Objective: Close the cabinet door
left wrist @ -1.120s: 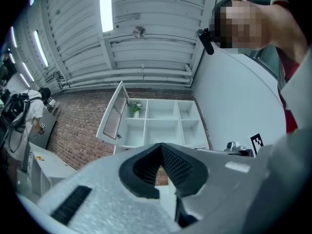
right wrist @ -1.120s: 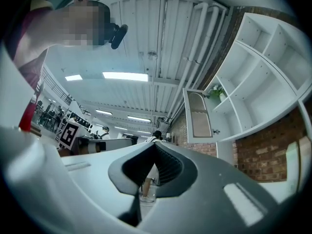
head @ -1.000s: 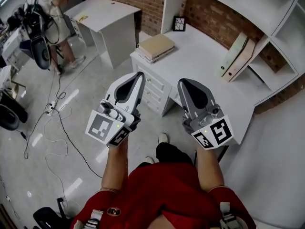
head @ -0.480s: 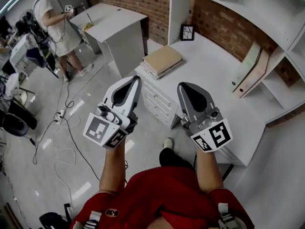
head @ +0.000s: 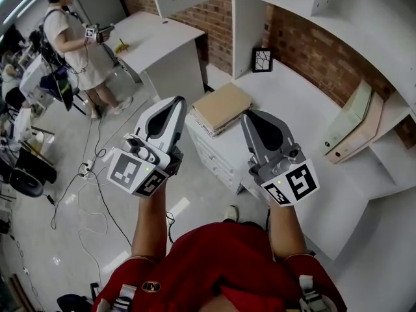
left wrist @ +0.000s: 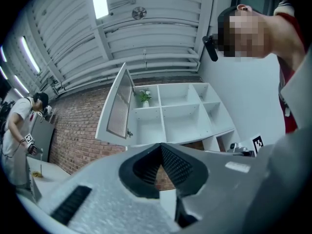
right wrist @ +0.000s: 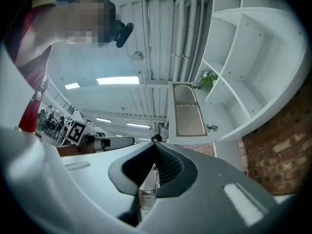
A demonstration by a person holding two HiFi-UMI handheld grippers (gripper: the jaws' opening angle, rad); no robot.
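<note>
Nearer the desk [head: 292, 109] now, the left gripper [head: 176, 101] and right gripper [head: 251, 116], both closed on nothing, are approaching the cabinet door [left wrist: 117, 106], swung open above, which next needs a raised gripper pushing it shut.

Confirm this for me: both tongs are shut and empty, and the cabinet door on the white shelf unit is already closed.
Wrong on the door. The cabinet door is open, swung out from the white shelf unit, as the left gripper view shows. The rest holds: the left tongs and right tongs are both shut and empty.
</note>
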